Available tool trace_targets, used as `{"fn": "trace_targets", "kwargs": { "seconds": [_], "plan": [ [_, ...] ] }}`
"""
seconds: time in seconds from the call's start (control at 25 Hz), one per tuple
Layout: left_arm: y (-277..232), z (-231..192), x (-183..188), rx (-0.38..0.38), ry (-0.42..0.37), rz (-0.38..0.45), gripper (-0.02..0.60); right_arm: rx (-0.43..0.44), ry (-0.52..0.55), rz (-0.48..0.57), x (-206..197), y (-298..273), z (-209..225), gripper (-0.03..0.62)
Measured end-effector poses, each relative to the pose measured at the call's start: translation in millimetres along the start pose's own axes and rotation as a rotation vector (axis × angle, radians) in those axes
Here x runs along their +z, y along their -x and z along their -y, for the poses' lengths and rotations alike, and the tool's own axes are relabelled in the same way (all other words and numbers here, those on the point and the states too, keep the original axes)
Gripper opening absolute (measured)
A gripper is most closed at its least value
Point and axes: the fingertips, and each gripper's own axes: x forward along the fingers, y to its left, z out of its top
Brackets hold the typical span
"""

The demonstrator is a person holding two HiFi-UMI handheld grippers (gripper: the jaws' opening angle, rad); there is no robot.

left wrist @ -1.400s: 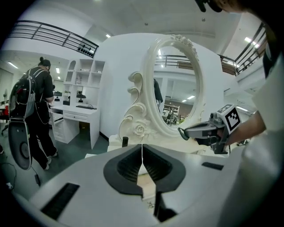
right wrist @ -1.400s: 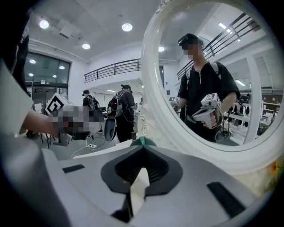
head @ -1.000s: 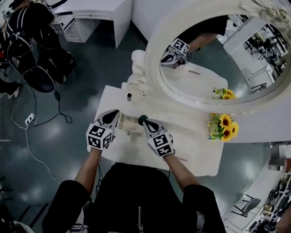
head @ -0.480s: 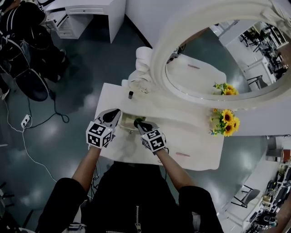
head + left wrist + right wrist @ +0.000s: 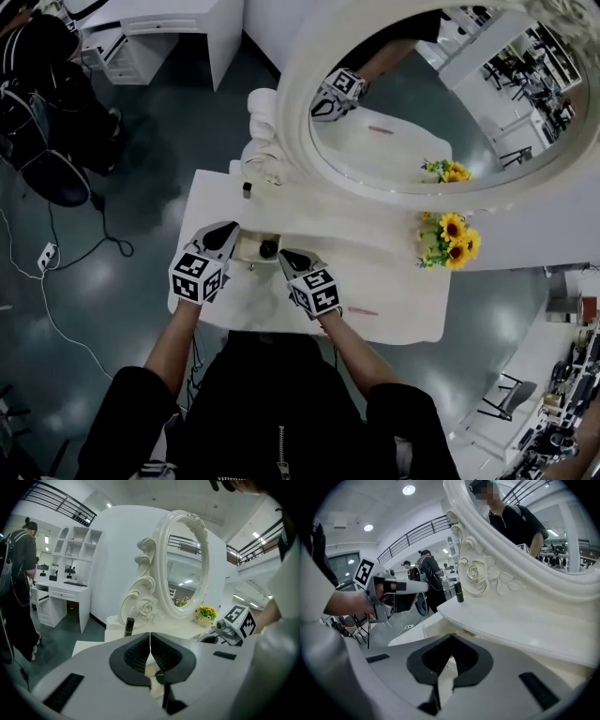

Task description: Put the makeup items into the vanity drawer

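Risk | dark item (image 5: 268,248) lies in the open drawer (image 5: 247,242); black tube (image 5: 247,189) and pink stick (image 5: 362,311) sit on the tabletop (image 5: 394,281) | left gripper (image 5: 228,232) and right gripper (image 5: 284,255) pressed together, empty, beside the drawer | reaching, we could topple the upright tube or bump the drawer shut

Seen from the head view, the open drawer (image 5: 246,246) sits at 10 o'clock on the worktop (image 5: 394,291). Both grippers close it in: the left gripper (image 5: 229,229) at its 9 o'clock side, the right gripper (image 5: 284,255) at its 4 o'clock side, jaws together on each. A dark item (image 5: 268,248) takes part of the drawer floor, and the gap between the two grippers is narrow. At 12 o'clock the big mirror frame (image 5: 295,141) hangs over the back of the worktop. A small dark bottle (image 5: 247,189) stands at 11 o'clock, sunflowers (image 5: 450,239) at 2 o'clock. The middle stretch towards 3 o'clock is bare; a thin pink stick (image 5: 362,311) lies at 5 o'clock.
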Motion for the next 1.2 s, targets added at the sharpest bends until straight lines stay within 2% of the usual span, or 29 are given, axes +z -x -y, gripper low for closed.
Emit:
{"fn": "trace_targets", "kwargs": {
  "seconds": [0.08, 0.24, 0.6, 0.96, 1.2],
  "plan": [
    [-2.6, 10.0, 4.3, 0.004, -0.007, 0.005, 0.021, -0.007, 0.005, 0.042, 7.0, 18.1, 8.8, 0.005],
    [-11.1, 35.5, 16.4, -0.006, -0.031, 0.021, 0.021, -0.077, 0.006, 0.158, 21.8, 63.7, 39.9, 0.006],
    [-23.0, 82.7, 35.1, -0.016, -0.078, 0.047, 0.021, -0.154, 0.025, 0.316, 39.6, 153.2, 87.1, 0.005],
    [-34.2, 124.9, 31.7, -0.030, -0.093, 0.042, 0.021, -0.233, 0.032, 0.343, 8.1, 213.9, 128.8, 0.006],
    [-43.1, 148.4, 26.4, -0.047, -0.098, 0.031, 0.021, -0.259, 0.056, 0.339, -13.5, 235.6, 138.8, 0.006]
  ]
}}
